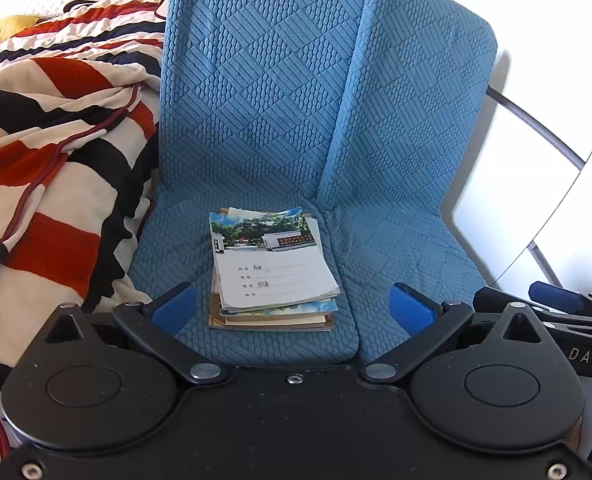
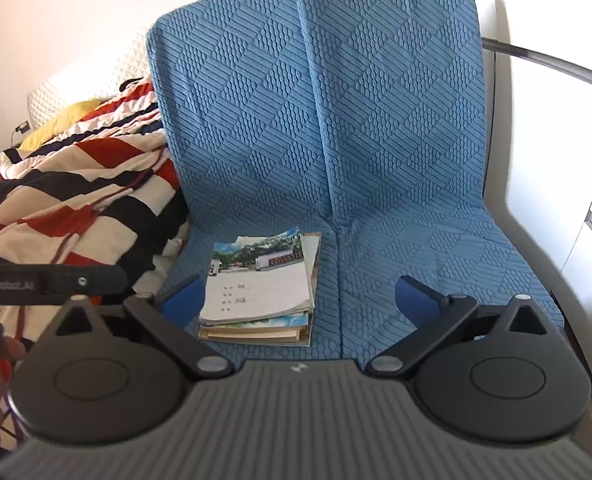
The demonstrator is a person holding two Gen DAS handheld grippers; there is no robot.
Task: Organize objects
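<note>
Both tongs, left [image 1: 291, 308] and right [image 2: 300, 300], wide, empty; left view alone shows 2nd tongs beside book stack [image 1: 273, 276].

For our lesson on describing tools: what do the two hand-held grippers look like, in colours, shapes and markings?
Both are black. The left gripper has round hinge discs, angled link arms with silver pivots, and blue-padded fingers. The right gripper matches, with a ribbed grey body. White lettering marks each gripper's side.

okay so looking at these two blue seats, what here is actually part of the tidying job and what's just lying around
Part of the job:
stack of notebooks on the left blue seat cushion
left gripper, open
right gripper, open

Just lying about:
striped blanket
right blue seat cushion
yellow item behind the blanket
</note>
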